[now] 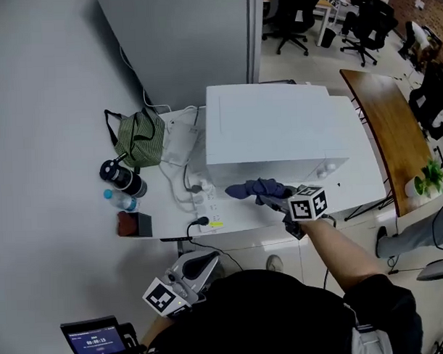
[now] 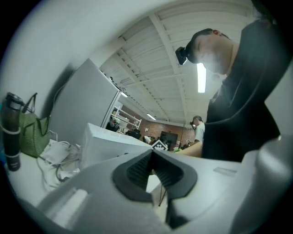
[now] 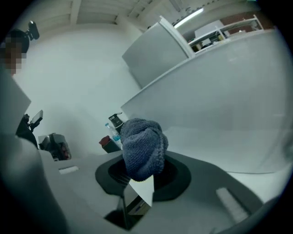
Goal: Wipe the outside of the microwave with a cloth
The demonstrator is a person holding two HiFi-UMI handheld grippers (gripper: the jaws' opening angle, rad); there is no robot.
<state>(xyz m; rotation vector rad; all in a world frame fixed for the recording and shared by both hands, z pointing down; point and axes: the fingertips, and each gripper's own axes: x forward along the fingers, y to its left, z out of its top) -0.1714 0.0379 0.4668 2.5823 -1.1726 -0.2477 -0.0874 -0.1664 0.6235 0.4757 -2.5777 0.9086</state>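
Left tongs (image 2: pixel 152 154) closed tip to tip on nothing, held low, short of the desk (image 1: pixel 165 214) edge. Ahead of them on the desk: one green bag (image 1: pixel 139 138), two bottles, namely one dark bottle (image 1: pixel 121 176) and one clear bottle (image 1: pixel 119 201), and one power strip (image 1: pixel 208 209). Right tongs (image 1: pixel 275 200) clamped on one bunched blue cloth (image 3: pixel 142 148), at the near face of the single white microwave (image 1: pixel 278 127) just beyond their tips.

Right tongs (image 3: pixel 141 170) clamped, left tongs (image 2: pixel 152 157) closed
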